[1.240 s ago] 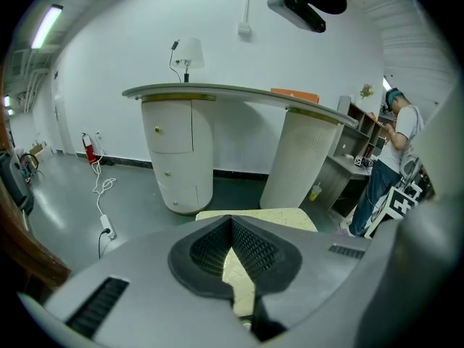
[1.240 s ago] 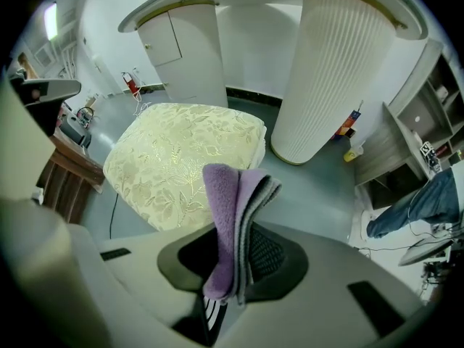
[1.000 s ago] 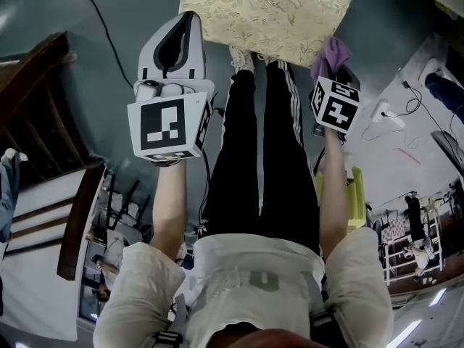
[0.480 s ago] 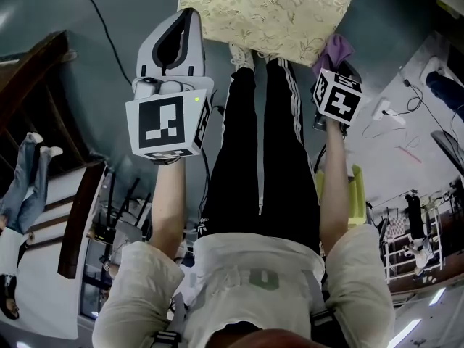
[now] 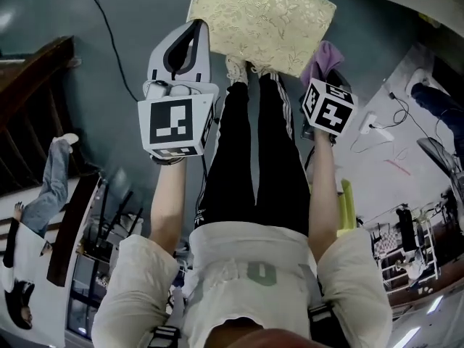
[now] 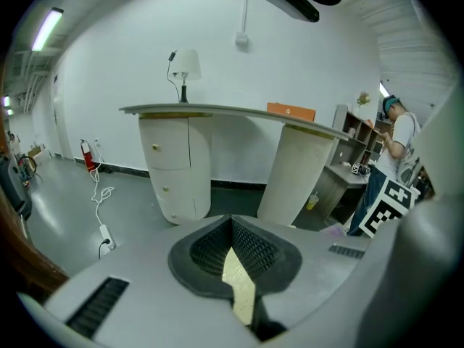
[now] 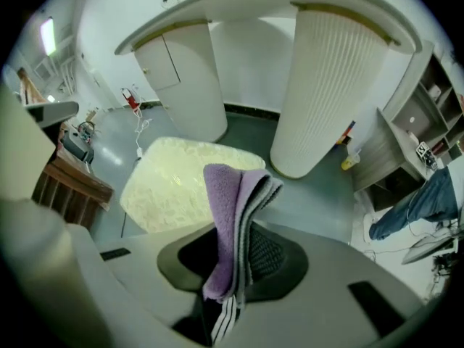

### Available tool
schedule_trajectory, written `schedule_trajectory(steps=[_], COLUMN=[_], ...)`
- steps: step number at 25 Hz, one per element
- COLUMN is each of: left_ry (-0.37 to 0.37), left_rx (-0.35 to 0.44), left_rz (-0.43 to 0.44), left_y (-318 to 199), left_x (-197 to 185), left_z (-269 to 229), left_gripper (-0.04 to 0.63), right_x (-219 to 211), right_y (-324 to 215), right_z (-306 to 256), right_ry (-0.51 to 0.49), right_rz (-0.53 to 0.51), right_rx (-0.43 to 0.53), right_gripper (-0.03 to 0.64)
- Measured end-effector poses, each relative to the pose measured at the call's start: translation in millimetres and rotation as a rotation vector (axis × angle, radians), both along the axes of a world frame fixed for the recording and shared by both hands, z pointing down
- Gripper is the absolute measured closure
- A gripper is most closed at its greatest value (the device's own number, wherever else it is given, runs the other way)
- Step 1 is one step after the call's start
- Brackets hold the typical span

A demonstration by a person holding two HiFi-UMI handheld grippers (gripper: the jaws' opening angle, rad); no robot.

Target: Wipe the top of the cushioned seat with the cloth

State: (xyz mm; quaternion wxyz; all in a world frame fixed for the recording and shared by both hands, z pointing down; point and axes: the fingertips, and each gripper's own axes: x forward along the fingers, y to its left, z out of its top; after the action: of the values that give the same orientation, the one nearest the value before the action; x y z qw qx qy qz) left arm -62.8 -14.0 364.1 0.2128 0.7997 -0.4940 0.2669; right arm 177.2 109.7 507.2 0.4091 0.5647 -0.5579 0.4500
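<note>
Right tongs point(image 7: 235, 261) clamp the folded purple cloth point(image 7: 228, 201), which is held near the cushioned seat point(image 7: 174, 183) but off its gold patterned top. Left tongs point(image 6: 233, 261) are closed on nothing. Judging by this, no wiping contact is made and the whole top looks left to do.

A curved white worktop point(image 6: 217, 112) spans the far side of the room. It rests on a rounded drawer pedestal point(image 6: 177, 169) at left and a fluted column point(image 6: 293, 172) at right. A lamp point(image 6: 185, 65) and an orange box point(image 6: 291, 112) stand on it, well apart. On the grey floor point(image 6: 58, 216) at left lies a white cable with a power strip point(image 6: 106, 235) (a small red object point(image 6: 88, 155) stands by the wall beyond). A person point(image 6: 395, 140) stands at shelves point(image 6: 355, 133) on the far right.
</note>
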Motion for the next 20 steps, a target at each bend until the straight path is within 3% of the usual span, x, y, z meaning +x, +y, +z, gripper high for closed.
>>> schedule_trajectory(steps=[6, 11, 14, 16, 20], left_ry=[0.036, 0.016, 0.041, 0.011, 0.003], left_rx=[0.103, 0.21, 0.263, 0.314, 0.324], left_rz=[-0.046, -0.132, -0.196, -0.202, -0.197], left_y=[-7, -21, -17, -12, 18], left_x=[-3, -18, -18, -17, -15], left_z=[-117, -221, -277, -304, -325], left_gripper=[0.603, 0.603, 0.603, 0.603, 0.603], right_x=[-58, -120, -129, -131, -140], right_y=[-88, -138, -132, -126, -96], right_z=[-173, -337, -406, -434, -451], right_ry=[-0.067, -0.127, -0.131, -0.149, -0.183], right_rz=[-0.109, -0.283, -0.339, -0.357, -0.414], right_rx=[0.316, 0.605, 0.707, 0.764, 0.777], right_gripper=[0.526, 0.526, 0.526, 0.526, 0.526])
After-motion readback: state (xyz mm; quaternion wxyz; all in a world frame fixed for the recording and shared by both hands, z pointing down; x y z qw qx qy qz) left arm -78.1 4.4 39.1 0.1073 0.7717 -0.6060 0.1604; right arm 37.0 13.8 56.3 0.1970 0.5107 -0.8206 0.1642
